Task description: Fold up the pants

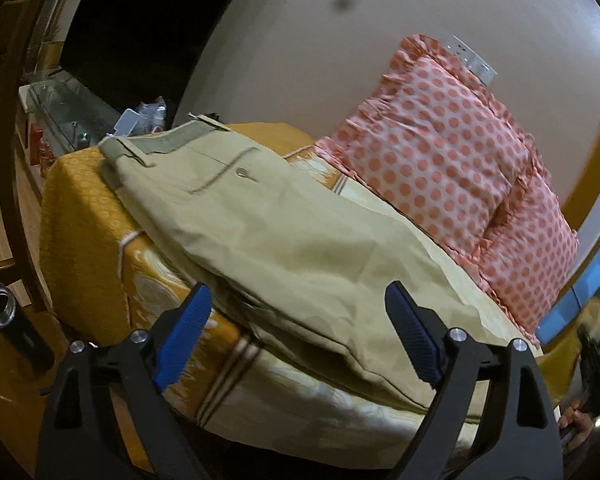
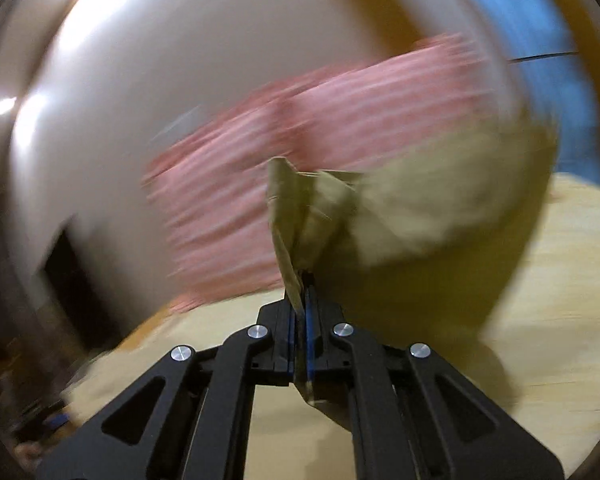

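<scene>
My right gripper clamps the pants hem at frame centre, though blurred. My left gripper gapes empty at lower centre; folding seems half done.

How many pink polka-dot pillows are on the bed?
2: one pink polka-dot pillow leans on the wall; the second pillow lies beside it, toward the right edge. Others may be hidden.

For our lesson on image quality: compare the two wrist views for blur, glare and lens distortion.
Left wrist view: mostly sharp, the pants and dotted pillow crisp, straight edges bowed by the fisheye, corners dark. Right wrist view: heavy motion smear across the pillow and wall, bright glare patches upper left; only the right gripper and its pinched cloth stay sharp.
</scene>
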A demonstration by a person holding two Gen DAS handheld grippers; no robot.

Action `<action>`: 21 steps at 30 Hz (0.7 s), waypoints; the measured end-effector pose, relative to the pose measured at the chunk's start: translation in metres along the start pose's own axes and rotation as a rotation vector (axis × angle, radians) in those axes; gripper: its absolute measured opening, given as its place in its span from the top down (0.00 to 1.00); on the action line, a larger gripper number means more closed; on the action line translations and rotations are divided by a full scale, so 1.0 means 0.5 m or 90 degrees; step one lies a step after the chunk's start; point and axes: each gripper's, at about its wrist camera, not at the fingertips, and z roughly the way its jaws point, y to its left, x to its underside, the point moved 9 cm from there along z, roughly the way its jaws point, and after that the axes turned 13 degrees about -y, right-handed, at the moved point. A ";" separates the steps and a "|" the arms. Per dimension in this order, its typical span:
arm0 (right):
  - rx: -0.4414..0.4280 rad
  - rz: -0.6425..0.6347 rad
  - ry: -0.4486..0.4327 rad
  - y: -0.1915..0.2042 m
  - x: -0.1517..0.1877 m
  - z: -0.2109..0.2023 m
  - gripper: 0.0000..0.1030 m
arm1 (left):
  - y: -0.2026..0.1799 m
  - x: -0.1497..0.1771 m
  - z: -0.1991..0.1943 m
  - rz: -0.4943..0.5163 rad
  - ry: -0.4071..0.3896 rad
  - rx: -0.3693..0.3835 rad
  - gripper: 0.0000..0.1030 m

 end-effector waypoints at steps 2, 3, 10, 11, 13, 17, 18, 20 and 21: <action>-0.087 -0.016 0.091 0.118 0.091 0.060 0.96 | 0.013 -0.007 0.007 -0.008 -0.005 -0.005 0.14; -0.111 -0.038 0.150 0.163 0.149 0.084 0.96 | 0.017 -0.010 0.009 -0.011 -0.006 -0.007 0.13; -0.185 -0.062 0.356 0.244 0.357 0.078 0.46 | 0.060 -0.027 0.032 -0.061 -0.005 -0.013 0.07; -0.202 -0.045 0.339 0.247 0.341 0.057 0.27 | 0.067 -0.032 0.036 -0.061 -0.007 -0.018 0.07; -0.188 -0.042 0.286 0.232 0.296 0.040 0.06 | 0.077 -0.041 0.045 -0.059 -0.012 -0.030 0.07; -0.178 -0.014 0.261 0.217 0.256 0.034 0.06 | 0.100 -0.055 0.063 -0.069 -0.012 -0.052 0.07; -0.175 -0.003 0.258 0.211 0.254 0.021 0.06 | 0.108 -0.056 0.070 -0.074 -0.009 -0.061 0.07; -0.170 0.016 0.256 0.217 0.262 0.020 0.06 | 0.121 -0.061 0.080 -0.085 -0.006 -0.067 0.07; -0.167 0.022 0.257 0.214 0.262 0.025 0.06 | 0.125 -0.063 0.082 -0.087 -0.005 -0.071 0.07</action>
